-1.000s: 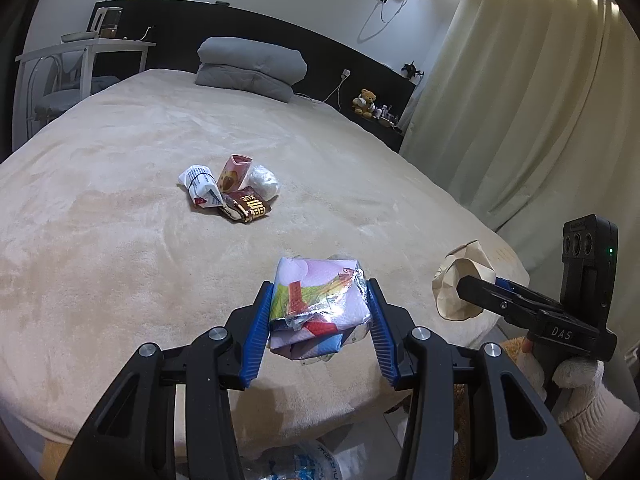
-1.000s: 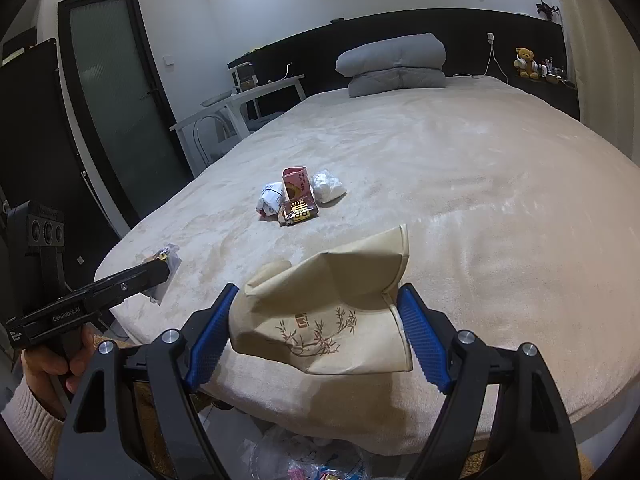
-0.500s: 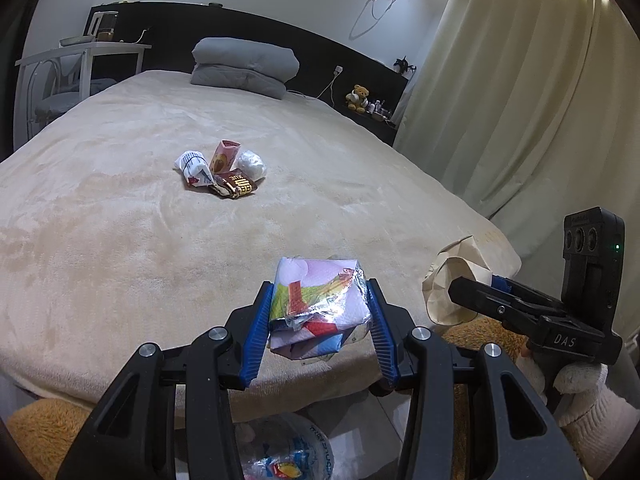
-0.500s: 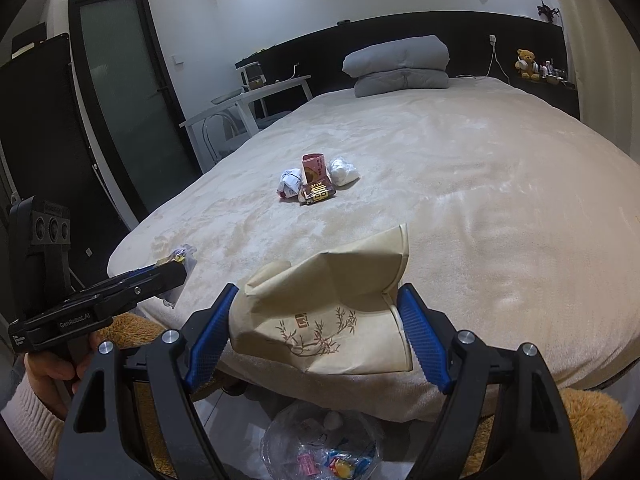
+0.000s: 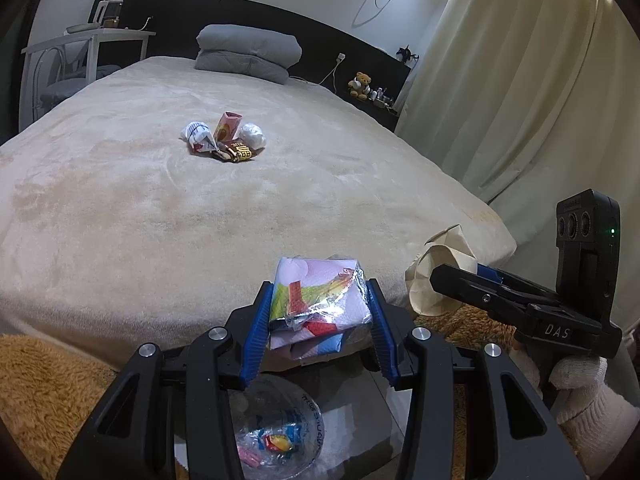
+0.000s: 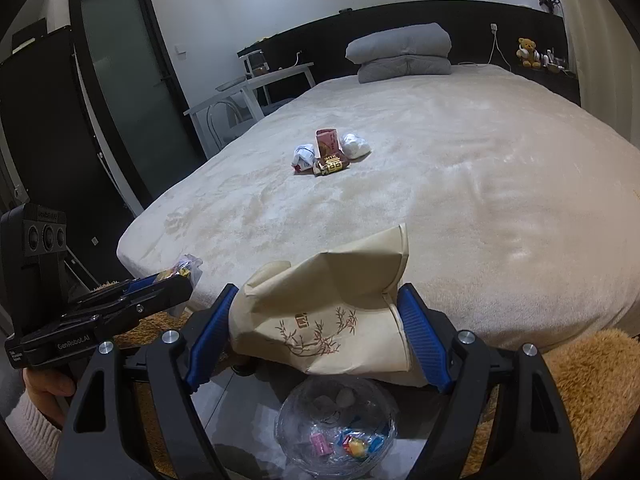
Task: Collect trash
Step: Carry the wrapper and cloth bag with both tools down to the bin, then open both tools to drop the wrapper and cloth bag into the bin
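My left gripper [image 5: 318,316] is shut on a crumpled colourful foil wrapper [image 5: 316,304], held over the foot edge of the bed. My right gripper [image 6: 316,320] is shut on a beige paper bag [image 6: 328,312] printed with a bamboo sprig. Each gripper shows in the other's view: the right gripper [image 5: 444,276] with the bag [image 5: 436,264], the left gripper [image 6: 176,280] with the wrapper [image 6: 186,268]. Below both, on the floor, stands a bin lined with clear plastic [image 6: 338,428] [image 5: 280,436] holding small bright wrappers. A pile of trash [image 5: 224,140] [image 6: 328,154] lies mid-bed.
The beige bed [image 5: 160,208] fills the view, with grey pillows [image 5: 248,52] at the headboard. A fuzzy orange rug [image 6: 580,380] lies on the floor around the bin. Curtains [image 5: 520,80] hang on the right; a white desk [image 5: 88,40] and a dark door [image 6: 132,80] are on the left.
Both grippers have drawn back from the bed with their loads. The trash pile looks farther away, and the floor bin has come into fuller view beneath them.
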Tool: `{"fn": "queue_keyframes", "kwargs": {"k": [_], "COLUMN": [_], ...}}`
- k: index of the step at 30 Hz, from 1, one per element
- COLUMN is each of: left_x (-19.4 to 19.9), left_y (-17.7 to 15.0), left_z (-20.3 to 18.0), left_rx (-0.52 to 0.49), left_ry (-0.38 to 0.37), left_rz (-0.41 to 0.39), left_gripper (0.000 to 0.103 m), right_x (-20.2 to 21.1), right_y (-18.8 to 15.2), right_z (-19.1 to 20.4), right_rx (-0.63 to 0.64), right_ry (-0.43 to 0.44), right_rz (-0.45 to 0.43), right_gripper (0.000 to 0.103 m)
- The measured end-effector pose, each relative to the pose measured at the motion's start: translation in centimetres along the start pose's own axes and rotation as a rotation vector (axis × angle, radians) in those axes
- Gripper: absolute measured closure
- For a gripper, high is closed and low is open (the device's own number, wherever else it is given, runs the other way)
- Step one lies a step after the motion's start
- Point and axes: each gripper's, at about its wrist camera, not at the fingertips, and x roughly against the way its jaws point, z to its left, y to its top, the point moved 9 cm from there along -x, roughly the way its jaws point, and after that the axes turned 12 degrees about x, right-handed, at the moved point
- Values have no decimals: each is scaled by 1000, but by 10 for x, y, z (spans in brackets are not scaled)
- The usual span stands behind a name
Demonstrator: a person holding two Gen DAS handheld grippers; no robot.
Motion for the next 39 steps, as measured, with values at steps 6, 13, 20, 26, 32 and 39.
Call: {"fn": "queue_keyframes", "kwargs": {"k": [6,13,20,26,32,39], "left_x": [-11,-31,-54,-66,-75,-87], "left_y": [-14,-33,-58,-74,-92,-110], "left_z": [2,12,27,45,61,75], "left_rx": [32,70,94,139,168,186], "left_ry": [12,46,113,155,200,260], "left_rz": [60,147,271,358,445,533], "left_gripper": [59,58,58,58,58,58], "right_x": [-8,-25,-50,-68,-81,-98], "right_y": [-14,-33,-53,-75,-94,-115], "right_z": [-1,-4,-4,-7,-8,-6], "right_rx": [-74,-138,-192,-257,-294,-334], "right_ry": [48,75,97,116,108,105], "right_rz": [64,156,272,378,472,570], "right_gripper": [24,24,24,24,24,24]}}
